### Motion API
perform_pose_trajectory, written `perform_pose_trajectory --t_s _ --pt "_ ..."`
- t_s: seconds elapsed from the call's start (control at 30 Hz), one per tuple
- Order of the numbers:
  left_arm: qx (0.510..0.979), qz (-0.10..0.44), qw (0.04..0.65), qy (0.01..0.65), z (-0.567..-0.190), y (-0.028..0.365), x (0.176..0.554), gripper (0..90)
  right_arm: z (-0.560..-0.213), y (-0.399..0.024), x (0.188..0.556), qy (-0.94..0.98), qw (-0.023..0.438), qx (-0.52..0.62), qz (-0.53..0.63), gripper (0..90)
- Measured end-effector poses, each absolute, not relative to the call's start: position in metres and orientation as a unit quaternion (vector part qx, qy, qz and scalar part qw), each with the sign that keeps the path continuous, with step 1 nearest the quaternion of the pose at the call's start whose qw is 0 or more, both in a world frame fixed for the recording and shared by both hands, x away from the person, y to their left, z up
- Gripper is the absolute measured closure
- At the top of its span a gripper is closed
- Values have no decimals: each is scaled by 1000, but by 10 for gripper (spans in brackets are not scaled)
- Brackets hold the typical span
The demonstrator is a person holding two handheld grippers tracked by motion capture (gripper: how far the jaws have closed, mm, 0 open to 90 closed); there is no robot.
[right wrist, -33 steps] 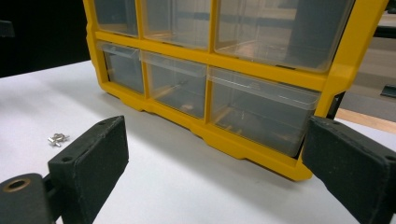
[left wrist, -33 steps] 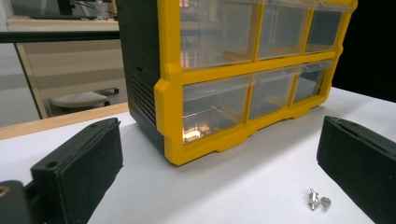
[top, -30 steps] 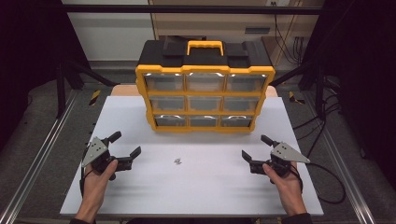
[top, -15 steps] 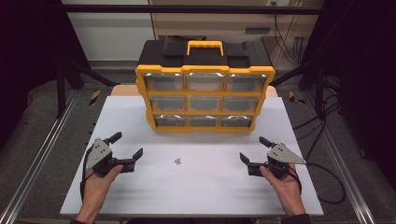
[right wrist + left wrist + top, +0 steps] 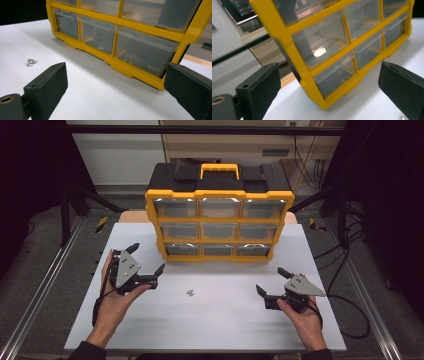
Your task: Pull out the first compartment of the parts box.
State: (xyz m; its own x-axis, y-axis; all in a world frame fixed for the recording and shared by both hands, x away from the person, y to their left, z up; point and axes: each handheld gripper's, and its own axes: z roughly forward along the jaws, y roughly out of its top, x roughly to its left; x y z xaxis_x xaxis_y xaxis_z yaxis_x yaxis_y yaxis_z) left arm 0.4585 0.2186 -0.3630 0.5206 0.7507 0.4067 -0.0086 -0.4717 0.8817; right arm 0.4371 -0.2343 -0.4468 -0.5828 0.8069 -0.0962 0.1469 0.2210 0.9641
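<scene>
Two grippers, left gripper point(image 5: 146, 259) and right gripper point(image 5: 270, 280), jaws apart, empty. Approach step; screws point(image 5: 190, 293) at 6 o'clock of organizer point(image 5: 218, 222). Next: descend, pinch.

We see a lab rig: white table point(image 5: 210, 320), metal frame rails point(image 5: 35, 290), trailing cables point(image 5: 345, 255), dark curtains point(image 5: 30, 180).

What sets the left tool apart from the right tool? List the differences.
The left tool is raised, close to the drawer box's lower left corner; the right tool sits lower and farther from the box. The screws lie nearer the left tool. Both are open and hold nothing.
</scene>
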Motion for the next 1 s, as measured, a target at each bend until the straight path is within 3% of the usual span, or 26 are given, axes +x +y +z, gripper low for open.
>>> perform_pose_trajectory --t_s 0.43,1.0 --pt "783 515 316 145 -316 164 476 83 -446 -234 436 716 320 335 522 46" --pt "777 567 251 103 -309 136 498 160 -448 -231 437 723 318 336 512 50"
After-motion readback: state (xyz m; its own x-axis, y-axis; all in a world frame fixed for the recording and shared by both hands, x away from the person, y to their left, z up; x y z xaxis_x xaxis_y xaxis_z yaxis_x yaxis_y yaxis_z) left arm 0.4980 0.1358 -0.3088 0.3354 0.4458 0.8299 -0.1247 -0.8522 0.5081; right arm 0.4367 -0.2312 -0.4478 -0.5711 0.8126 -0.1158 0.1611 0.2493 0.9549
